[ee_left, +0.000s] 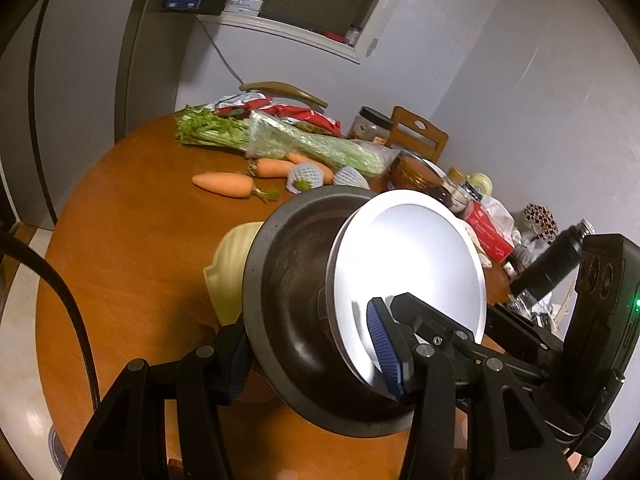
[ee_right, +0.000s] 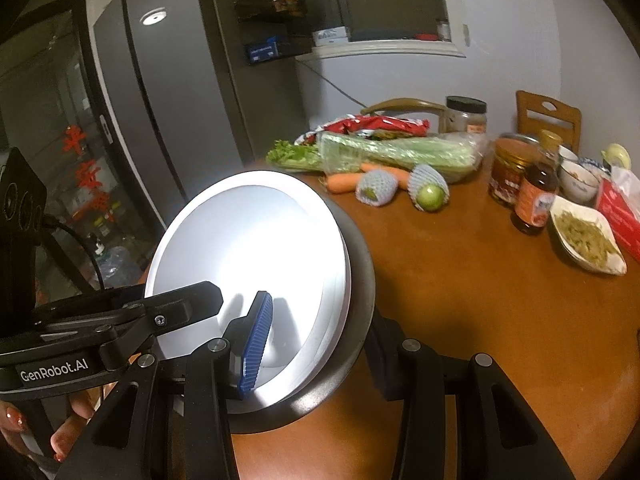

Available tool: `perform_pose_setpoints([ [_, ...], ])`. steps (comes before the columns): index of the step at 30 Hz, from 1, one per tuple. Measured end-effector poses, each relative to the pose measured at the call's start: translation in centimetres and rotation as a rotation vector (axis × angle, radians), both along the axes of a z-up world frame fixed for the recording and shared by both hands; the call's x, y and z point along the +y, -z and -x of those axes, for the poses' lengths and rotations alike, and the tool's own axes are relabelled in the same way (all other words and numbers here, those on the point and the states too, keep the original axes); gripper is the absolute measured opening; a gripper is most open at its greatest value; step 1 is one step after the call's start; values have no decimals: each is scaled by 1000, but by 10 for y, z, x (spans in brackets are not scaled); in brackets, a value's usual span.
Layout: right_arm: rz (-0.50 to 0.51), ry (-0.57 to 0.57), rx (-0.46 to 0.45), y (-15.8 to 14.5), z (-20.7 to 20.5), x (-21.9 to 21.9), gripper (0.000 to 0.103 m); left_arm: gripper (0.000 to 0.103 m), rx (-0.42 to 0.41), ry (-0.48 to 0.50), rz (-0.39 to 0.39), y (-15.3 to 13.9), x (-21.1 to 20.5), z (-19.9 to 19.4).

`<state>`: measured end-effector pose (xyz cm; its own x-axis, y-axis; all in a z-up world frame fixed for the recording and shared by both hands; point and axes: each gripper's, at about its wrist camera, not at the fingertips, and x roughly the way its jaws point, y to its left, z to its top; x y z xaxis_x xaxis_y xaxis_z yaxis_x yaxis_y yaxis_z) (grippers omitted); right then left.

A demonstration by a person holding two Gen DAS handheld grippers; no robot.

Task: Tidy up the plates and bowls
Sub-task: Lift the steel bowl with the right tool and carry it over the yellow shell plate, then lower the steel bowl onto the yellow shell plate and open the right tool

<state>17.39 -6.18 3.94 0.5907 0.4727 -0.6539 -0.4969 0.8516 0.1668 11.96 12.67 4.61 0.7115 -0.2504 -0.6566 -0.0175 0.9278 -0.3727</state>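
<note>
A stack of dishes hangs tilted on its edge above the table: a dark grey bowl [ee_left: 288,264] with white plates [ee_left: 416,248] nested inside it. My left gripper [ee_left: 310,360] is shut on the stack's lower rim, one blue pad on the white face and the other finger behind the dark bowl. In the right wrist view my right gripper [ee_right: 320,356] clamps the same stack the same way, its blue pad on the white plates [ee_right: 248,232] and its other finger behind the dark bowl [ee_right: 362,280]. Each gripper's body shows beside the other.
Below lies a round wooden table [ee_right: 460,300] with carrots [ee_left: 224,185], celery [ee_right: 392,152], net-wrapped fruit [ee_right: 430,190], jars, a sauce bottle [ee_right: 534,196] and a dish of food [ee_right: 586,240]. A pale cabbage [ee_left: 228,256] sits behind the stack. Chairs and a fridge [ee_right: 168,120] stand beyond.
</note>
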Motion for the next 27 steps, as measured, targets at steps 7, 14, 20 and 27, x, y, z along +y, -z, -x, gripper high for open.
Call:
perform_pose_setpoints([
  [7,20,-20,6,6,-17,18,46,53,15,-13,10,10,12,-13],
  [14,39,-17,34,23,-29,24,45,53,51,-14,23,29,17,-26],
  [20,51,-16,63,36,-40,28,45,53,73,-17,24,40,20,-34],
  [27,53,-18,88,44,-46,30,45,53,87,-21,7,44,18,-39],
])
